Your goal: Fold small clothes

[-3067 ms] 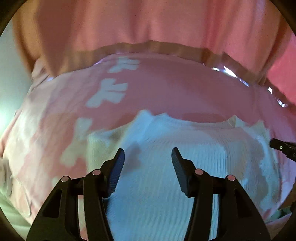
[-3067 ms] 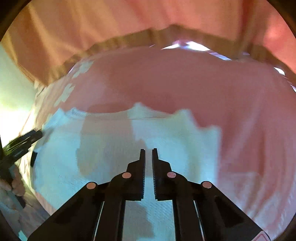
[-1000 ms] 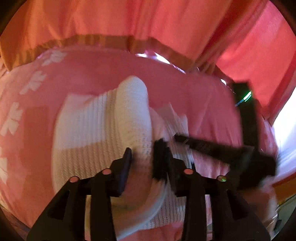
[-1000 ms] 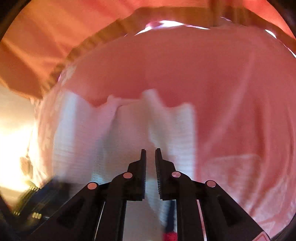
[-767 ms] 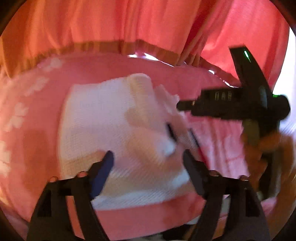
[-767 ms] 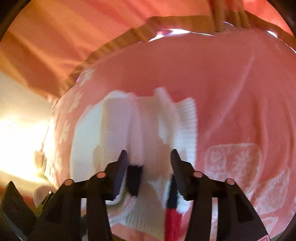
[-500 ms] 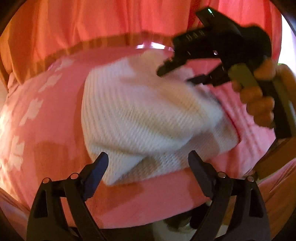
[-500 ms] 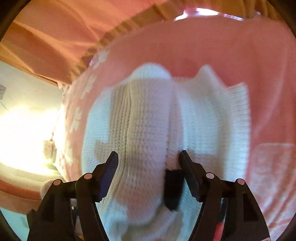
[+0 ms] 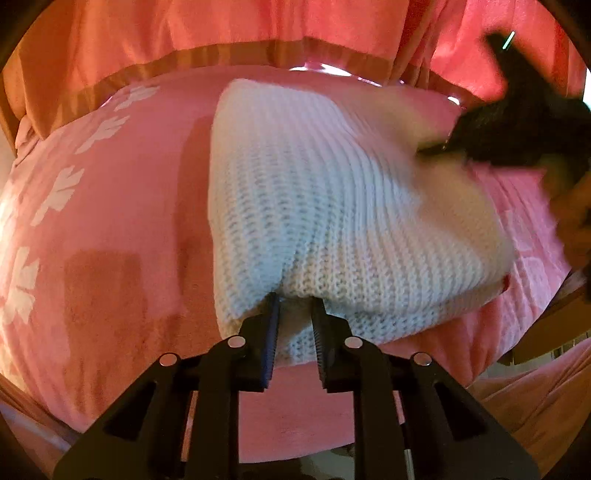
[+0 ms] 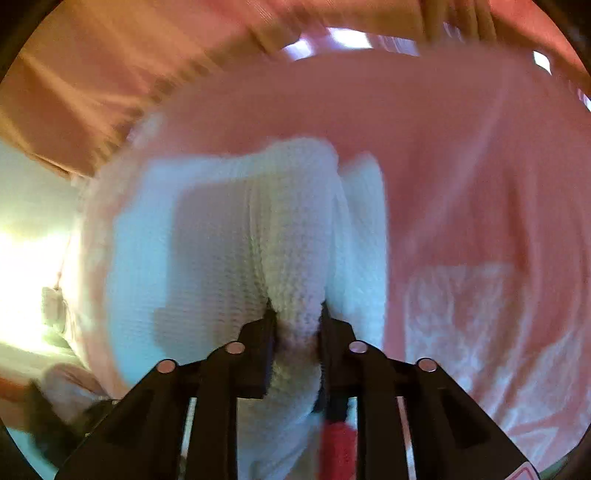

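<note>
A white knitted garment (image 9: pixel 325 192) lies folded in a thick bundle on the pink blanket (image 9: pixel 122 229). My left gripper (image 9: pixel 294 317) is shut on the garment's near edge, with a fold of knit pinched between the jaws. In the right wrist view the garment (image 10: pixel 258 240) rises as a ridge, and my right gripper (image 10: pixel 294 321) is shut on that ridge of thick knit. The right gripper also shows blurred at the garment's far right side in the left wrist view (image 9: pixel 517 125). A red patch (image 10: pixel 338 443) shows between the right gripper's arms.
The pink blanket with white flower prints (image 9: pixel 55 192) covers the surface. Pink-orange curtains (image 9: pixel 221 33) hang behind it. The blanket's edge drops off at the near right (image 9: pixel 535 332). A bright area lies to the left in the right wrist view (image 10: pixel 26 258).
Both grippers were open half a second ago and have closed on the white garment. The left one came in to its near edge; the right one moved to its side.
</note>
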Demonstrator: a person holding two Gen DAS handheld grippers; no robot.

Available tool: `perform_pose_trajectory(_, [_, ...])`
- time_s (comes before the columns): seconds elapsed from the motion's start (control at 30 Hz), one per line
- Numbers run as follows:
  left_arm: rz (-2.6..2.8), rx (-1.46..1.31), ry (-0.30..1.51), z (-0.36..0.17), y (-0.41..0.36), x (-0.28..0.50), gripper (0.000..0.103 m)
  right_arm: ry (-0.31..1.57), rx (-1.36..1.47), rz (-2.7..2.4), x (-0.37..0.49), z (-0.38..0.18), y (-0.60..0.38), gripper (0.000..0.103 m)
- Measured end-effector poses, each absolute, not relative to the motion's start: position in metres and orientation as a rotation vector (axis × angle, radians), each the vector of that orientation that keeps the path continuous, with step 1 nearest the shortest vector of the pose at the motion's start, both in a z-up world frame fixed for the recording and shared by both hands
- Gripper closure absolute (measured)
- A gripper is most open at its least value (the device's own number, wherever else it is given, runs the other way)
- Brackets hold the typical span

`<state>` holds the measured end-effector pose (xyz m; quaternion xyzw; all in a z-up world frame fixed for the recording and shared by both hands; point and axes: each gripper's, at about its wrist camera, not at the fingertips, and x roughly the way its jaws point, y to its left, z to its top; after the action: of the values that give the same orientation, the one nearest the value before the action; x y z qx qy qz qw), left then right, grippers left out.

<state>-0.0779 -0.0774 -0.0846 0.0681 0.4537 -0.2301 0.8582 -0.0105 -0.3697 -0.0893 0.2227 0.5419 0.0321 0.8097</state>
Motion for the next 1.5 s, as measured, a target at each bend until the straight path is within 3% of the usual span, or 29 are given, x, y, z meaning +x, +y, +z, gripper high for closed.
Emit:
perform_pose_trajectory(0.07, [-0.497, 0.133, 0.953, -0.081, -0.077, -0.079, 0.075, 1.107, 0.548, 0.091, -0.022, -0.080, -0.376, 0.075])
perform_pose_trajectory(0.13, [-0.510, 0.124, 0.954, -0.077, -0.075, -0.087, 0.056, 1.067, 0.519, 0.102, -0.037, -0.061, -0.371, 0.067])
perform_pose_trajectory(0.23, [-0.507, 0.117, 0.930, -0.070, -0.072, -0.094, 0.035, 1.031, 0.466, 0.124, -0.070, -0.039, -0.353, 0.054])
perform_pose_trajectory(0.3, [-0.492, 0.114, 0.911, -0.067, -0.071, -0.095, 0.028, 1.007, 0.474, 0.173, -0.092, -0.037, -0.336, 0.044])
perform_pose_trajectory(0.4, [-0.473, 0.124, 0.918, -0.070, -0.070, -0.095, 0.028, 1.045, 0.477, 0.224, -0.098, -0.055, -0.315, 0.044])
perform_pose_trajectory(0.47, [-0.456, 0.132, 0.939, -0.075, -0.070, -0.091, 0.028, 1.091, 0.421, 0.211, -0.094, -0.068, -0.304, 0.089])
perform_pose_trajectory(0.5, [-0.455, 0.137, 0.960, -0.080, -0.071, -0.088, 0.028, 1.108, 0.419, 0.209, -0.095, -0.071, -0.301, 0.094])
perform_pose_trajectory(0.67, [-0.430, 0.139, 1.063, -0.099, -0.063, -0.077, 0.034, 0.968, 0.433, 0.142, -0.131, -0.040, -0.317, 0.094])
perform_pose_trajectory(0.77, [-0.435, 0.114, 1.095, -0.107, -0.056, -0.075, 0.032, 1.152, 0.379, 0.053, -0.126, -0.092, -0.320, 0.094])
perform_pose_trajectory(0.83, [-0.439, 0.140, 1.080, -0.106, -0.058, -0.078, 0.033, 1.181, 0.366, 0.060, -0.121, -0.096, -0.312, 0.094])
perform_pose_trajectory(1.0, [-0.504, 0.104, 1.060, -0.077, -0.050, -0.081, 0.031, 1.067, 0.348, 0.068, -0.123, -0.039, -0.317, 0.074])
perform_pose_trajectory(1.1, [-0.548, 0.040, 1.027, -0.047, -0.046, -0.067, 0.025, 0.980, 0.323, 0.046, -0.102, -0.005, -0.326, 0.047])
perform_pose_trajectory(1.23, [-0.531, 0.041, 0.969, -0.021, -0.057, -0.028, 0.022, 0.989, 0.312, 0.034, -0.054, -0.007, -0.330, 0.046])
perform_pose_trajectory(1.37, [-0.489, 0.119, 0.927, -0.020, -0.073, 0.001, 0.021, 1.072, 0.397, 0.050, -0.008, -0.044, -0.336, 0.047])
perform_pose_trajectory(1.43, [-0.481, 0.135, 0.926, -0.026, -0.078, 0.014, 0.021, 1.087, 0.415, 0.072, -0.002, -0.059, -0.334, 0.088])
perform_pose_trajectory(1.5, [-0.480, 0.146, 0.930, -0.031, -0.082, 0.024, 0.021, 1.048, 0.408, 0.066, -0.006, -0.052, -0.333, 0.089])
